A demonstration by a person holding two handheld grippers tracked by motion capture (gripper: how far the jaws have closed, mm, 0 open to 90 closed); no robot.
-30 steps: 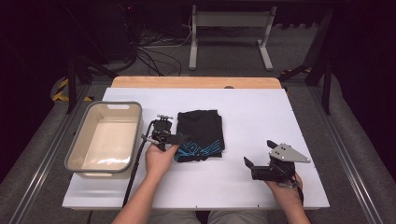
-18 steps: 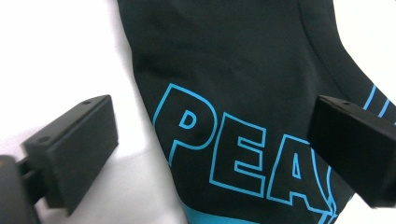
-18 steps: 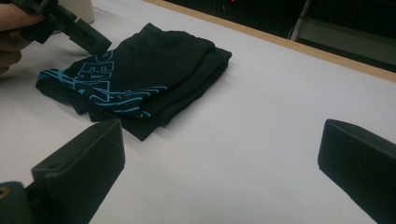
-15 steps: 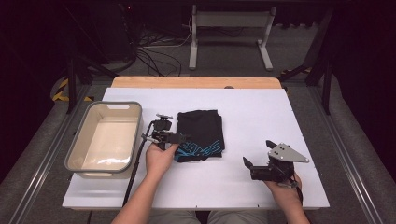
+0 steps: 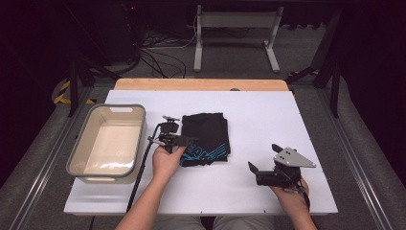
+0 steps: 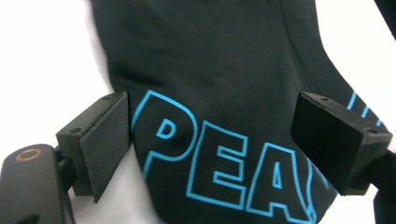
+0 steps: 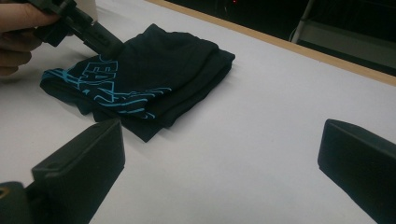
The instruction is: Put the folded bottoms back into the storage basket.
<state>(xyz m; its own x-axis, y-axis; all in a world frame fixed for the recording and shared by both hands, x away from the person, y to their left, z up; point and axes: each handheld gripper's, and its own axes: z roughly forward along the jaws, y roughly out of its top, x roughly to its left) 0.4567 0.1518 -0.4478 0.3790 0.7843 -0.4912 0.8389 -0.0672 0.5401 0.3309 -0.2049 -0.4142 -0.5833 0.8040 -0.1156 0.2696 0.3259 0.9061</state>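
While my fingers close in, status follows.
Garment: folded black cotton T-shirt with blue outlined lettering, flat mid-desk, just beside beige plastic tub.
Handling: judged light, soft, limp; sags if lifted.
Hold point: near folded edge, all layers.
Left fingers: wide, just been closing, straddling printed edge, not pressing.
Right fingers: open, empty, well apart.
Surface: smooth white desk.

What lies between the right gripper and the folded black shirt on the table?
Nothing: in the high view, bare white table separates the right gripper from the folded black shirt. The right gripper view shows the same bare stretch.
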